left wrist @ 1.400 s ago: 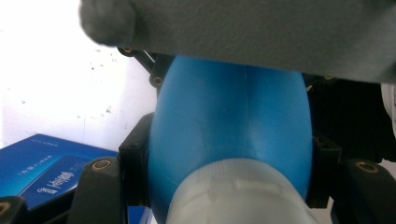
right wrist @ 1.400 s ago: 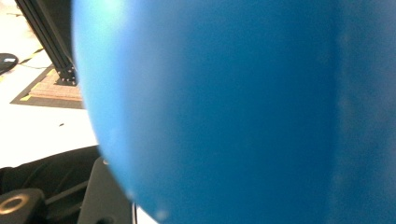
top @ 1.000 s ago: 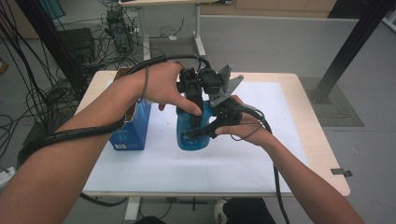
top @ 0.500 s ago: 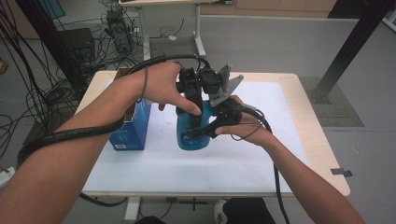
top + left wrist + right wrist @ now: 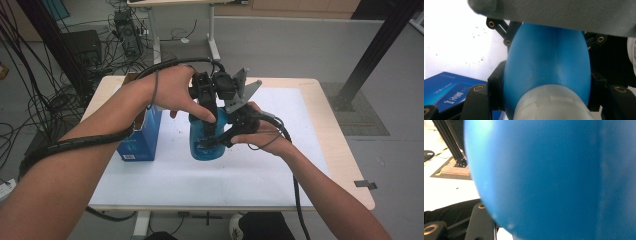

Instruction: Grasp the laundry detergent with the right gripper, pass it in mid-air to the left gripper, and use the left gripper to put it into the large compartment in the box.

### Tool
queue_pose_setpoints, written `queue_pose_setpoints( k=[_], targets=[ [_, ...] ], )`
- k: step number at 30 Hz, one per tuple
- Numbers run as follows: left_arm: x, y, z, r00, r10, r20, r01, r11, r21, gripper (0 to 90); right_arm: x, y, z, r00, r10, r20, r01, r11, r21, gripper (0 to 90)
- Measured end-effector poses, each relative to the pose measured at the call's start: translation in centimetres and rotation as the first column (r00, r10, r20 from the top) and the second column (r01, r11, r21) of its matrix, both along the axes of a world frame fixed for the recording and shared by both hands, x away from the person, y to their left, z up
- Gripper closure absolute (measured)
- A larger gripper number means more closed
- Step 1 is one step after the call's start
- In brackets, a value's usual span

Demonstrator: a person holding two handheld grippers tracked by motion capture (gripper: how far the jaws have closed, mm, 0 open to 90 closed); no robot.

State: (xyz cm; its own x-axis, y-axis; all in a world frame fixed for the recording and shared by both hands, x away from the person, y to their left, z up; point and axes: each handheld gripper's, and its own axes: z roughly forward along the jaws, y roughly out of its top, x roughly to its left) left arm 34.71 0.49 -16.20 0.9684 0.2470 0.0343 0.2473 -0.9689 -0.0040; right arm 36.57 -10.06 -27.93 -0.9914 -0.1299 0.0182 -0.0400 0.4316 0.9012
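Blue bottle [image 5: 206, 142], upright mid-table on the white mat [image 5: 280, 165]: right gripper [image 5: 220, 140] clamped on its body, left gripper [image 5: 207, 112] clenched at its whitish cap [image 5: 551, 105]. Blue box [image 5: 141, 137] just beside, to the left.

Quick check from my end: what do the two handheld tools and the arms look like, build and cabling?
Both tools are black. The left tool has a ribbed black cable trailing along the bare forearm. The right tool carries a grey three-cornered plate on top, and a thinner black cable runs down that forearm. Brass-coloured rivets dot the jaw links. No sleeves are visible.
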Motion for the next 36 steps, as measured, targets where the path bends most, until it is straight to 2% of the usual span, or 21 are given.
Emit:
queue_pose_setpoints(
  k=[11, 28, 31, 32, 34, 35, 36],
  targets=[
    [-0.01, 0.18, 0.14, 1.0000, 0.006, 0.002, -0.006, 1.0000, -0.006, 37.0, 0.04, 0.04, -0.02, 1.0000, -0.004, 0.001, 0.004, 0.9999, 0.013, 41.7],
    [0.02, 0.26, 0.01, 1.0000, 0.009, -0.001, -0.009, 0.9999, 0.010, 37.1, 0.05, 0.14, -0.03, 0.9999, -0.008, 0.010, 0.008, 0.9995, 0.031, 38.9],
    [0.02, 0.33, 0.03, 0.9999, 0.012, 0.000, -0.012, 0.9999, 0.009, 37.1, 0.00, 0.05, -0.01, 0.9999, -0.012, 0.001, 0.012, 0.9995, 0.029, 37.3],
    [0.06, 0.40, 0.05, 0.9999, 0.015, -0.001, -0.015, 0.9998, 0.008, 37.1, 0.04, -0.10, -0.04, 0.9998, -0.022, -0.004, 0.022, 0.9994, 0.025, 33.2],
    [0.08, 0.47, 0.06, 0.9998, 0.020, 0.000, -0.020, 0.9998, 0.004, 37.1, 0.13, -0.18, -0.08, 0.9996, -0.026, -0.004, 0.026, 0.9992, 0.029, 30.7],
    [0.17, 0.59, 0.18, 0.9996, 0.028, -0.001, -0.028, 0.9996, 0.003, 37.1, 0.16, -0.39, -0.17, 0.9990, -0.042, -0.016, 0.043, 0.9989, 0.020, 23.5],
    [0.17, 0.59, 0.18, 0.9996, 0.028, -0.001, -0.028, 0.9996, 0.003, 37.1, 0.16, -0.39, -0.17, 0.9990, -0.042, -0.016, 0.043, 0.9989, 0.020, 23.5]
  ],
)
